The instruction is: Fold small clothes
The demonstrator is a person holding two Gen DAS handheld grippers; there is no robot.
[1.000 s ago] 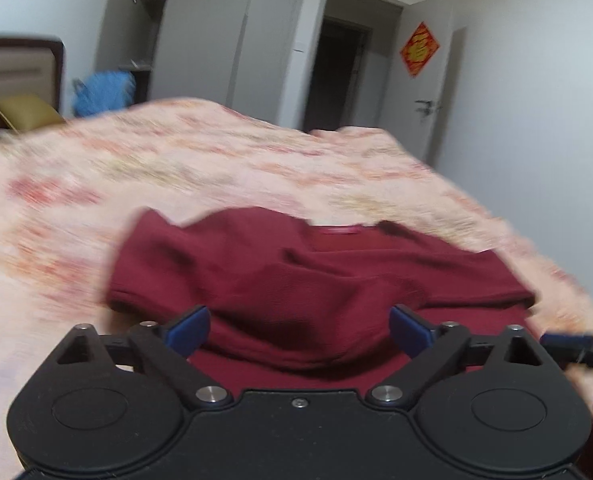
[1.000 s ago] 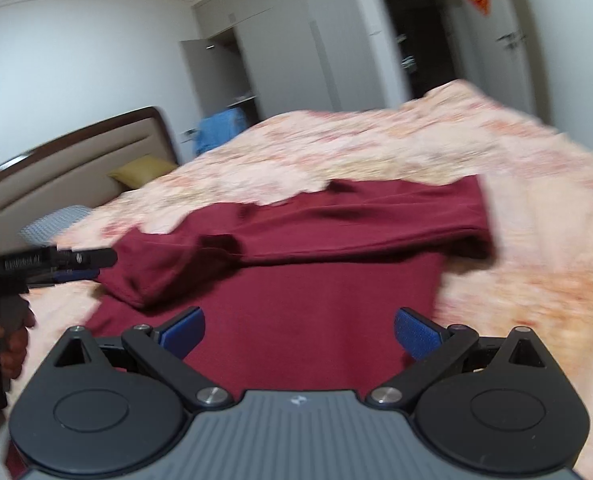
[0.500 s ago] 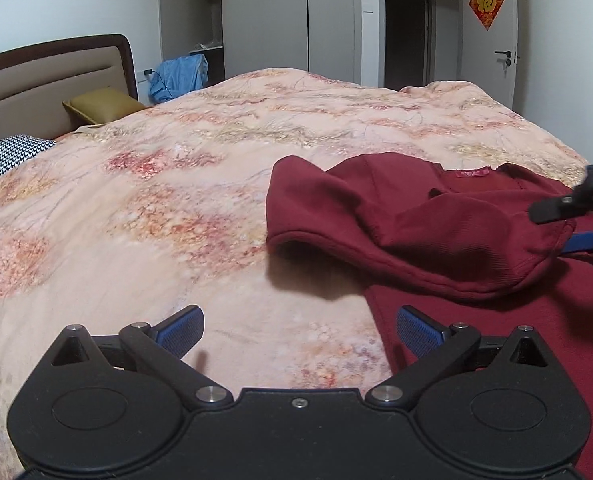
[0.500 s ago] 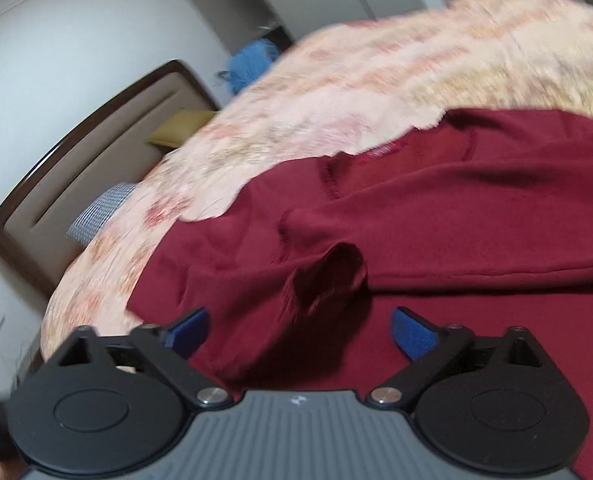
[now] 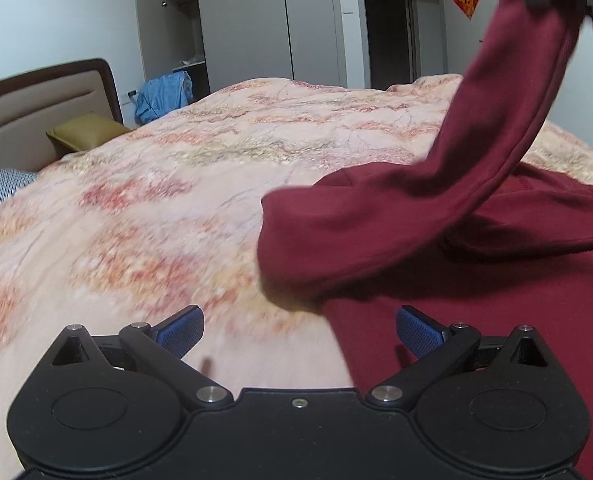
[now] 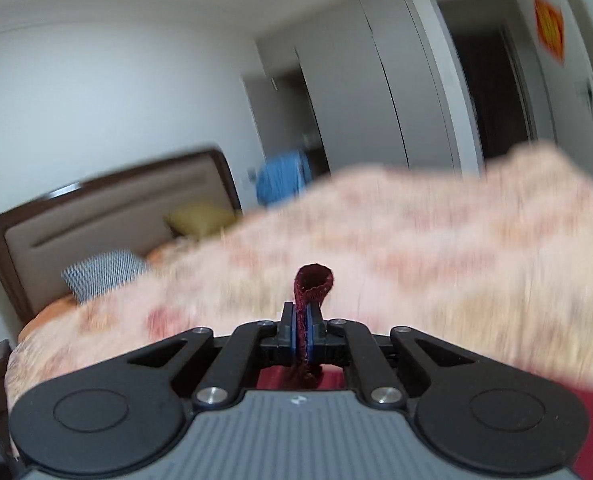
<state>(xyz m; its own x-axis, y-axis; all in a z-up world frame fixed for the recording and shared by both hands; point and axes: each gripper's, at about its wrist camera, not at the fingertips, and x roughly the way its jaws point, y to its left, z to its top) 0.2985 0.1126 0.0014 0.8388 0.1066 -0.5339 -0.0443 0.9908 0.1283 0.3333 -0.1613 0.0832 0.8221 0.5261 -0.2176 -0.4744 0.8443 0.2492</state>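
R gripper point(image 6: 305, 334): jaws just snapped closed, blue pads clamped on cuff of maroon garment point(image 5: 476, 264); sleeve point(image 5: 524, 92) hangs from it, lifted above bed point(image 5: 200, 184). L gripper point(image 5: 299, 330): fingers wide apart, nothing between, hovering at garment's left edge. Rest of garment lies on bedspread.

A wide bed point(image 5: 216, 184) under a peach floral quilt carries a dark red knit sweater point(image 5: 476, 280), an olive-yellow pillow point(image 5: 84, 132) and a black-and-white checked pillow point(image 5: 0, 192) beside its padded brown-framed headboard point(image 5: 36, 112).
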